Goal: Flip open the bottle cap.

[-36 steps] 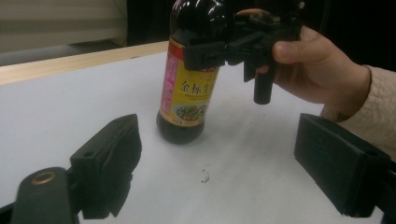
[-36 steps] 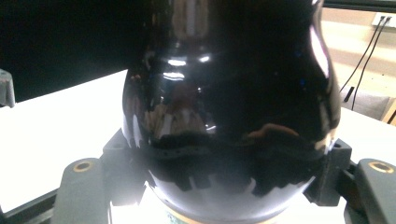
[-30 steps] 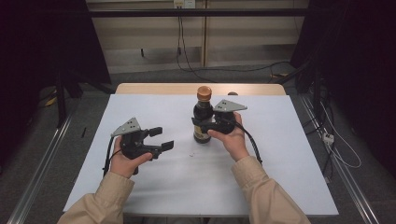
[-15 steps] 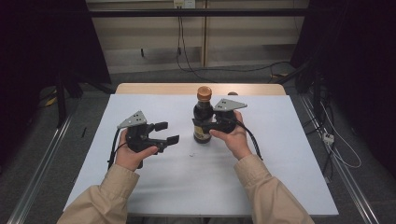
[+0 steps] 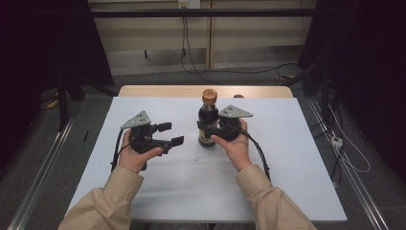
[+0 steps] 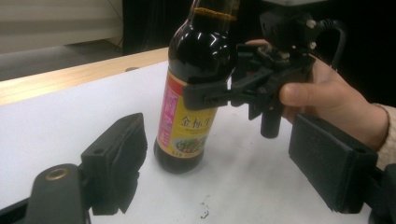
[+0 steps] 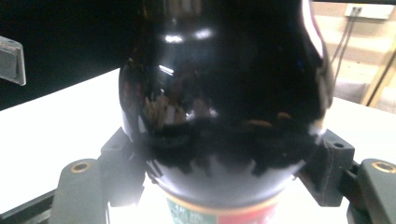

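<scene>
A dark glass sauce bottle [image 5: 208, 120] with an orange cap and a pink and yellow label stands upright on the white table [image 5: 287, 143], a little behind its middle. My right gripper [image 5: 207, 128] is shut on the bottle's body from the right, its jaws pressed on both sides of the bottle [image 7: 224, 93]. My left gripper [image 5: 171, 134] is held just left of the bottle, open and holding nothing. In the left gripper view, the bottle [image 6: 196, 93] stands just beyond the two spread jaws, and the right gripper [image 6: 205, 95] clamps it at label height.
The table's wooden back edge [image 5: 163, 90] runs behind the bottle. A few dark specks [image 5: 196, 157] lie on the sheet in front of it. Metal rails [image 5: 43, 172] flank the table, and cables [image 5: 344, 153] lie on the floor at right.
My left gripper has moved to the right and slightly forward, closer to the bottle, and stays open. The right gripper and bottle have not moved.
</scene>
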Tool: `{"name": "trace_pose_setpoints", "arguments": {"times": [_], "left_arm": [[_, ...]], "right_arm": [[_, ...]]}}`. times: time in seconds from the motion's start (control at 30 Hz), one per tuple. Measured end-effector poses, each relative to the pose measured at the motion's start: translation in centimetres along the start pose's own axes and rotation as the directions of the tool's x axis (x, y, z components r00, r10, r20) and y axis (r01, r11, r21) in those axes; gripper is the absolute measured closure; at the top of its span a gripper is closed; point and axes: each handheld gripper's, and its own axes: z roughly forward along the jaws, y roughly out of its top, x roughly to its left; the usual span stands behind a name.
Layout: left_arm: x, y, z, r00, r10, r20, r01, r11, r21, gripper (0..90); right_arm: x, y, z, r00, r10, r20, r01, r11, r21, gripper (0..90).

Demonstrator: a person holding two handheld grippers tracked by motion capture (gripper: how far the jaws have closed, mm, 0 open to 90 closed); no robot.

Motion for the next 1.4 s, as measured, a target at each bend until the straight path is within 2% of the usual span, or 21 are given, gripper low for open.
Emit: {"name": "trace_pose_setpoints", "arguments": {"times": [0.13,0.2,0.37,0.53,0.6,0.87,0.97,1.03,1.13,1.4], "left_arm": [[0.0,0.5,0.1,1.0,0.007,0.007,-0.007,0.9999,0.015,19.6],[0.0,0.9,0.1,0.9998,0.022,0.002,-0.022,0.9995,0.024,21.5],[0.4,1.6,0.0,0.9999,0.014,-0.004,-0.014,0.9999,0.01,26.6],[0.5,2.5,0.2,0.9995,0.025,-0.021,-0.024,0.9994,0.024,35.0],[0.4,2.9,0.4,0.9993,0.036,-0.013,-0.036,0.999,0.028,37.8],[0.1,4.3,1.5,0.9973,0.073,-0.005,-0.073,0.9966,0.038,49.1],[0.1,4.8,1.8,0.9958,0.091,0.009,-0.092,0.9952,0.034,59.0],[0.1,5.3,2.1,0.9937,0.11,0.018,-0.111,0.9926,0.049,62.6],[0.1,5.9,2.4,0.9931,0.117,0.011,-0.117,0.9906,0.07,67.0],[0.8,6.7,3.0,0.9944,0.104,0.018,-0.105,0.9927,0.06,68.5]], "right_arm": [[0.4,-0.4,-0.2,0.9995,0.0,0.03,0.001,1.0,-0.017,28.5],[0.4,-0.4,-0.2,0.9996,0.001,0.028,0.0,1.0,-0.019,29.1],[0.0,-0.3,-0.2,0.9999,-0.017,-0.001,0.017,1.0,-0.009,30.1],[-0.3,-0.2,-0.4,0.9988,-0.033,-0.035,0.033,0.999,-0.001,30.4],[-0.4,-0.2,-0.4,0.9985,-0.035,-0.042,0.035,0.999,-0.001,30.5],[-0.5,-0.2,-0.2,0.9982,-0.03,-0.051,0.03,1.0,-0.005,30.3],[-0.5,-0.2,-0.2,0.9982,-0.031,-0.052,0.031,1.0,-0.003,30.2],[-0.5,-0.2,-0.2,0.9982,-0.028,-0.053,0.027,1.0,-0.003,30.2],[-0.5,-0.3,-0.2,0.9982,-0.027,-0.054,0.027,1.0,-0.004,30.1],[-0.6,-0.3,-0.1,0.998,-0.026,-0.057,0.026,1.0,-0.006,30.1]]}}
